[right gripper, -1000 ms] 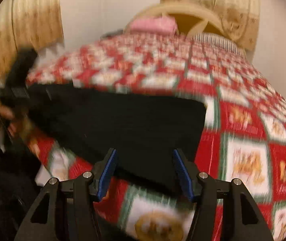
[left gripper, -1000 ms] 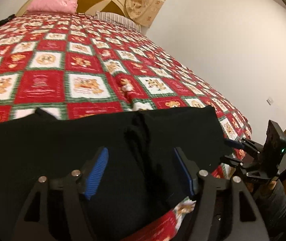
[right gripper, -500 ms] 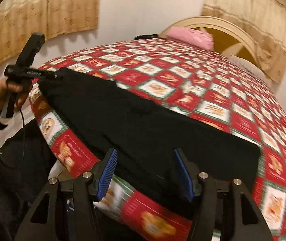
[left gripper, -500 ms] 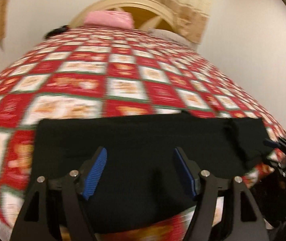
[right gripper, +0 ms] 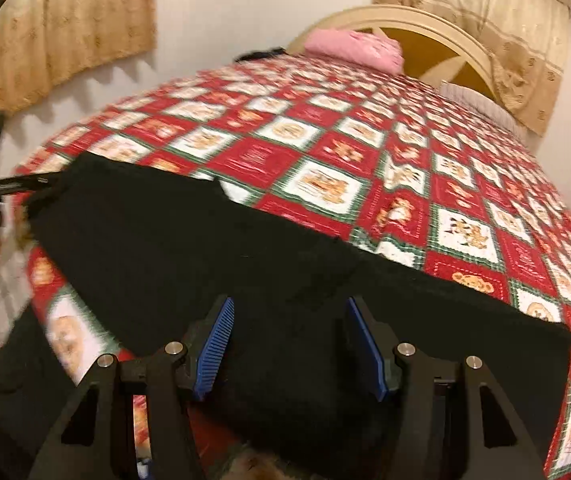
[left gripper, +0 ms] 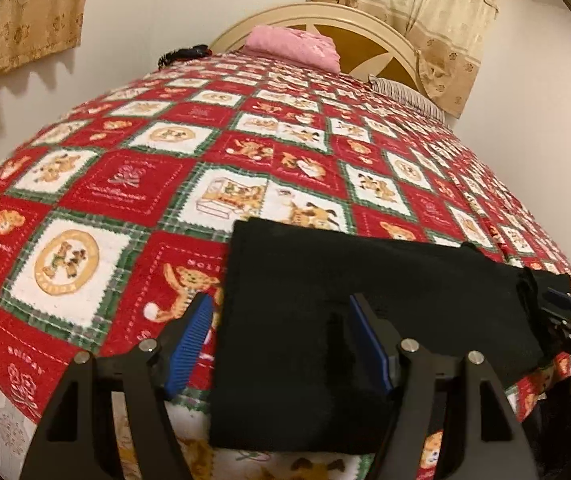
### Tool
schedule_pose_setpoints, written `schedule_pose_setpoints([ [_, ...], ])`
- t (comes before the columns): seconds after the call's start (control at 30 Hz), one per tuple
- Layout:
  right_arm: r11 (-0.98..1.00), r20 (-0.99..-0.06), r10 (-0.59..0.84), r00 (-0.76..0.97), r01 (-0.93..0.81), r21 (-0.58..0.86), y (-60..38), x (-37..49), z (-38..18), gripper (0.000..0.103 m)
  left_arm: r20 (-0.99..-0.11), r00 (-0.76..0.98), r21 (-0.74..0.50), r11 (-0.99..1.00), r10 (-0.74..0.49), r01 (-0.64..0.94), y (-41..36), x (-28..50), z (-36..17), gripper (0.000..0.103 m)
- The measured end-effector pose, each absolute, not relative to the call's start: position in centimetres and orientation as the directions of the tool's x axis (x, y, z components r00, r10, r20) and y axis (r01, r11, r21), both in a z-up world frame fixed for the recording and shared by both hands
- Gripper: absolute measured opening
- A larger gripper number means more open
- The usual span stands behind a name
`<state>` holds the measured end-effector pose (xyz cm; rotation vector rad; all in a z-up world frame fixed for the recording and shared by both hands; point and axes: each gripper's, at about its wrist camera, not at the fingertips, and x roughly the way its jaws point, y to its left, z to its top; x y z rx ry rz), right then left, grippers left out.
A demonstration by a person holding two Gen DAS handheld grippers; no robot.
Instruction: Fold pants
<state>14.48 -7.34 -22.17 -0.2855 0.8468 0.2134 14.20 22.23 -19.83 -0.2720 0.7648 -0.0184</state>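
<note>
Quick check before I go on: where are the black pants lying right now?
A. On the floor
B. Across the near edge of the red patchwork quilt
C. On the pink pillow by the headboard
B: the black fabric pants lie spread on the near edge of the red patchwork quilt, far from the pink pillow.

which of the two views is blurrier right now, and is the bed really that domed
Right wrist view: motion-smeared, quilt squares and the left edge streaked, pants detail lost. Left wrist view: sharper, quilt prints crisp. The doming in both is fisheye distortion, with dark corner vignetting; the black pants show almost no texture.
</note>
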Motion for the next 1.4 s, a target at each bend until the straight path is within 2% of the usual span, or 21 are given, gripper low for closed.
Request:
schedule_pose_setpoints([
  [0.07,0.948,-0.785,0.037,0.619,-0.271,-0.169,-7.5,15.3,-23.3,0.059,-0.672,0.731,-0.256,0.963,-0.119,-0.080,22.6,14.0,-19.9,0.075],
  [0.13,0.954,-0.775,0.035,0.632,-0.253,-0.163,-7.9,15.2,-23.3,0.052,-0.671,0.729,-0.278,0.957,-0.133,-0.082,23.1,13.8,-20.3,0.079],
  [0.17,0.954,-0.777,0.035,0.629,-0.253,-0.162,-7.9,15.3,-23.2,0.034,-0.673,0.724,-0.293,0.953,-0.149,-0.076,23.3,13.8,-20.6,0.079],
  [0.2,0.956,-0.779,0.046,0.626,-0.253,-0.147,-7.8,15.3,-23.0,0.020,-0.672,0.724,-0.297,0.952,-0.155,-0.071,23.3,13.7,-20.7,0.079],
  [0.27,0.954,-0.771,0.052,0.635,-0.261,-0.150,-7.5,15.4,-22.1,0.014,-0.666,0.729,-0.290,0.955,-0.157,-0.060,23.1,13.6,-20.7,0.079],
  [0.37,0.951,-0.754,0.069,0.653,-0.271,-0.147,-6.9,15.4,-20.9,0.013,-0.659,0.730,-0.305,0.951,-0.182,-0.039,22.9,13.8,-20.5,0.079],
  [0.47,0.952,-0.764,0.085,0.640,-0.279,-0.128,-6.7,15.9,-21.5,0.013,-0.660,0.726,-0.295,0.955,-0.192,-0.015,22.1,14.1,-20.4,0.079],
  [0.53,0.944,-0.801,0.074,0.594,-0.301,-0.136,-6.5,16.5,-23.2,0.013,-0.665,0.724,-0.278,0.960,-0.182,-0.015,21.8,14.2,-20.4,0.079],
  [0.63,0.925,-0.776,0.045,0.630,-0.319,-0.205,-6.0,15.8,-23.7,0.018,-0.671,0.720,-0.263,0.965,-0.178,-0.007,21.6,14.2,-20.6,0.082],
  [0.67,0.922,-0.776,0.043,0.629,-0.324,-0.212,-5.9,15.6,-23.7,0.025,-0.673,0.718,-0.260,0.966,-0.177,-0.006,21.5,14.2,-20.5,0.082],
  [0.7,0.916,-0.778,0.042,0.627,-0.335,-0.221,-5.8,15.2,-23.5,0.039,-0.674,0.717,-0.258,0.966,-0.178,-0.004,21.5,14.2,-20.5,0.082],
  [0.77,0.912,-0.773,0.065,0.631,-0.352,-0.210,-6.1,14.4,-23.2,0.049,-0.678,0.712,-0.259,0.966,-0.182,0.000,21.5,14.2,-20.4,0.082],
  [0.87,0.915,-0.758,0.152,0.634,-0.381,-0.135,-7.3,13.0,-22.5,0.049,-0.681,0.705,-0.278,0.961,-0.197,0.001,21.9,14.5,-20.7,0.082],
  [1.1,0.917,-0.712,0.192,0.675,-0.382,-0.115,-8.4,11.4,-21.7,0.050,-0.672,0.706,-0.339,0.940,-0.221,-0.030,22.7,15.7,-21.0,0.082],
  [1.33,0.918,-0.666,0.234,0.708,-0.387,-0.089,-9.3,10.2,-21.0,0.051,-0.690,0.692,-0.325,0.945,-0.210,-0.037,22.5,15.7,-20.7,0.082],
  [1.4,0.916,-0.660,0.241,0.712,-0.391,-0.087,-9.4,10.0,-21.1,0.054,-0.685,0.695,-0.332,0.943,-0.219,-0.031,22.5,15.7,-20.8,0.082],
])
